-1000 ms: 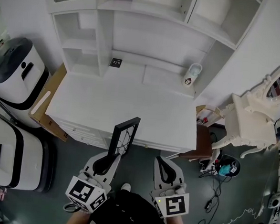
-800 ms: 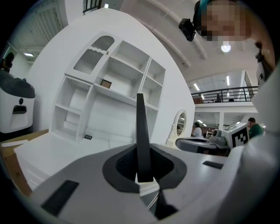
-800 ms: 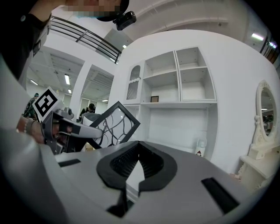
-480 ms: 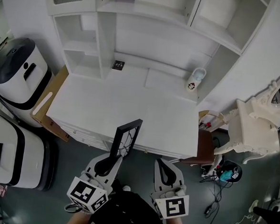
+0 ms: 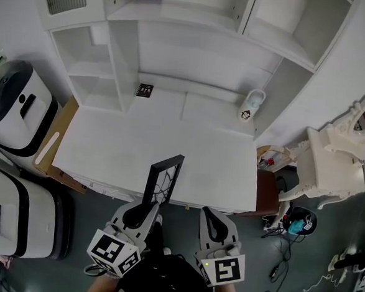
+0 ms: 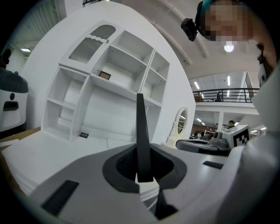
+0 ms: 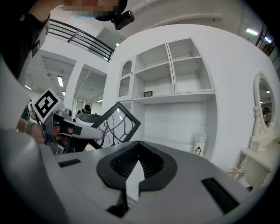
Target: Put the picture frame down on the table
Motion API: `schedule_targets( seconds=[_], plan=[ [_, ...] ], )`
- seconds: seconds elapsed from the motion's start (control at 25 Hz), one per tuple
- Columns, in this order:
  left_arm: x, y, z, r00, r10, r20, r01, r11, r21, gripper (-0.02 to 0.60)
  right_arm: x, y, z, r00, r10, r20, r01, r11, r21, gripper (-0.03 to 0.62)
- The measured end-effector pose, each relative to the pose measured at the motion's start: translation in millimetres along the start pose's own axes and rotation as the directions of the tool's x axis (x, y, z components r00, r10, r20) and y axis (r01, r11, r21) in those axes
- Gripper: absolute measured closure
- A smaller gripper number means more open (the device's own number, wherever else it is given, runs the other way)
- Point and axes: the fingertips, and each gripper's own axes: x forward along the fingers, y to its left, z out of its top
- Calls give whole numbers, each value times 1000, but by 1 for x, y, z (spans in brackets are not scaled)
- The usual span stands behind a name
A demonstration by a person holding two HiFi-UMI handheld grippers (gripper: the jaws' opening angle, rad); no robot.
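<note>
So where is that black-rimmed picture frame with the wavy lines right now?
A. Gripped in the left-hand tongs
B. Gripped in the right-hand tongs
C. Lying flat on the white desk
A: the left tongs are clamped on the bottom edge of the black-rimmed picture frame, which stands on edge. The right tongs are shut on nothing, and the frame is not lying on the white desk.

Colour-wise it's pretty much all white here: the plain white shelved desk (image 5: 107, 146) has no pattern at all. The thin black-rimmed picture frame (image 5: 163, 179) has black swirly lines over a pale pane. The left gripper (image 5: 148, 203) and right gripper (image 5: 208, 211) are both light grey with black pads, plus black-and-white square-marker cubes. The little white bottle (image 5: 251, 105) has a red-and-dark figure printed on it. The floor (image 5: 84, 216) is dark grey.
</note>
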Motion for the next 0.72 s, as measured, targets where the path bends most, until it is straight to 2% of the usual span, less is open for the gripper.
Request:
schedule_targets(
  seconds=[0.2, 0.36, 0.72],
  plan=[
    [26, 12, 11, 999, -36, 1, 36, 999, 8, 548, 22, -7, 9, 999, 0, 32, 0, 1000, -9, 592],
    [69, 34, 27, 998, -62, -18, 62, 998, 4, 548, 61, -34, 21, 1000, -26, 13, 26, 1000, -5, 592],
    [129, 73, 47, 992, -120, -33, 120, 993, -3, 548, 119, -62, 28, 998, -62, 11, 62, 998, -22, 592]
  ],
)
